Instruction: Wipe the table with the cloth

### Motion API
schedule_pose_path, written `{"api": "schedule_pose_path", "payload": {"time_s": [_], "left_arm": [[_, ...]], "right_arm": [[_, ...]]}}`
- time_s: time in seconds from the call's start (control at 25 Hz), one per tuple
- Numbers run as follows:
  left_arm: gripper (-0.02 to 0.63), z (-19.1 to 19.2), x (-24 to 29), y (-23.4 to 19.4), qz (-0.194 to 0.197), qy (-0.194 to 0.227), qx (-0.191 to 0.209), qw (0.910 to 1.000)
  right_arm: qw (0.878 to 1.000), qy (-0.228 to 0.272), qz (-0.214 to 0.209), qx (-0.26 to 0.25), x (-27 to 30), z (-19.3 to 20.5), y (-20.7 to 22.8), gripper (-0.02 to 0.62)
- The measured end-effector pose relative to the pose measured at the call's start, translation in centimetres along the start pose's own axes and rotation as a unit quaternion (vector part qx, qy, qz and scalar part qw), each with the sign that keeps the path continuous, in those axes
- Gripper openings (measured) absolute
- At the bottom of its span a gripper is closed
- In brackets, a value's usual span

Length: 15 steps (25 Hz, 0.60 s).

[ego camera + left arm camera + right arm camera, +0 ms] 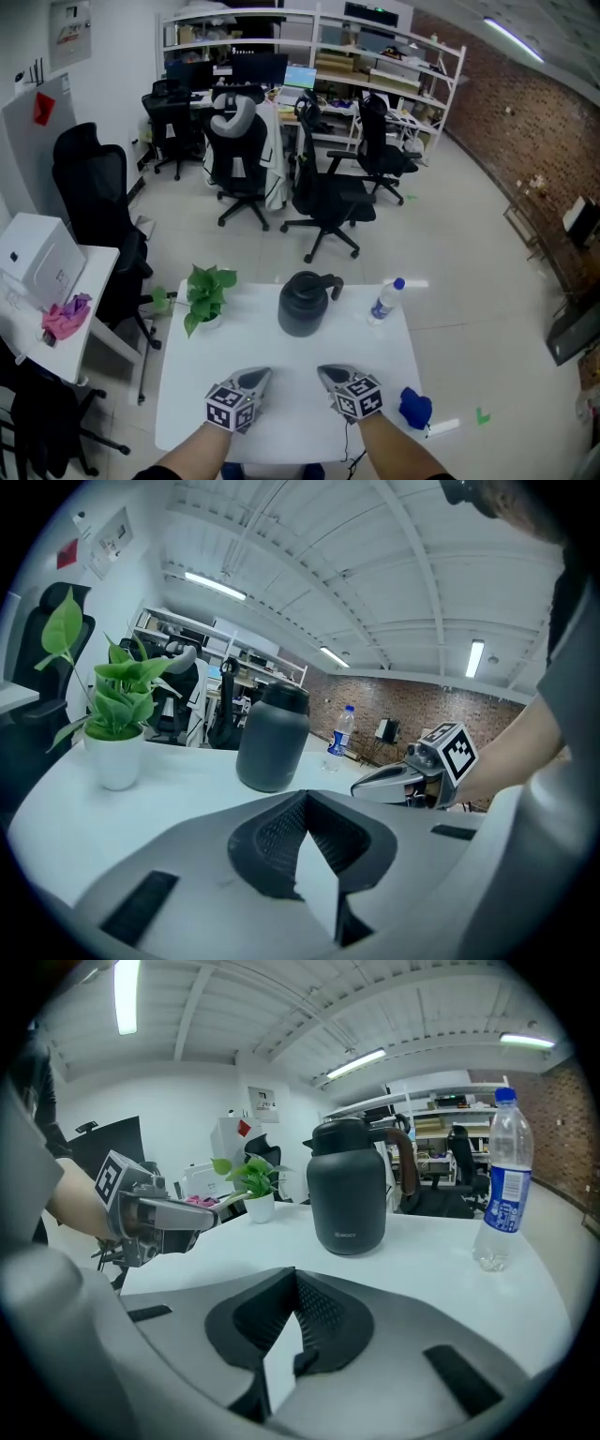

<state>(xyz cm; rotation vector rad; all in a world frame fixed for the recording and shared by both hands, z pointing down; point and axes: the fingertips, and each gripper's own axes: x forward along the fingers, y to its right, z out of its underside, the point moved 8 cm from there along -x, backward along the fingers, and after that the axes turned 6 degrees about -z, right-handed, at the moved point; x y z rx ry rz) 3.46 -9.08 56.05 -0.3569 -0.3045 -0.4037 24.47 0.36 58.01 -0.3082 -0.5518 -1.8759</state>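
Right gripper view: on the table, jug logo and bottle label illegible.

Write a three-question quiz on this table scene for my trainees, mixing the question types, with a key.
1. Fill in: the blue cloth lies at the edge of the table, on the ____ gripper's side.
2. Which thing stands between the potted plant and the water bottle? A. dark jug B. laptop C. mug
3. True or false: the right gripper is holding the cloth.

Key: 1. right; 2. A; 3. false, its jaws are shut on nothing.
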Motion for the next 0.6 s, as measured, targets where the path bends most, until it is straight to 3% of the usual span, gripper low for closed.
{"api": "schedule_pose_path", "payload": {"time_s": [0.6], "left_arm": [[0.0,0.3,-0.26,0.2,0.0,-0.002,-0.002,1.0]], "right_arm": [[1.0,-0.001,-0.001,-0.002,-0.4,0.03,-0.04,0.009]]}}
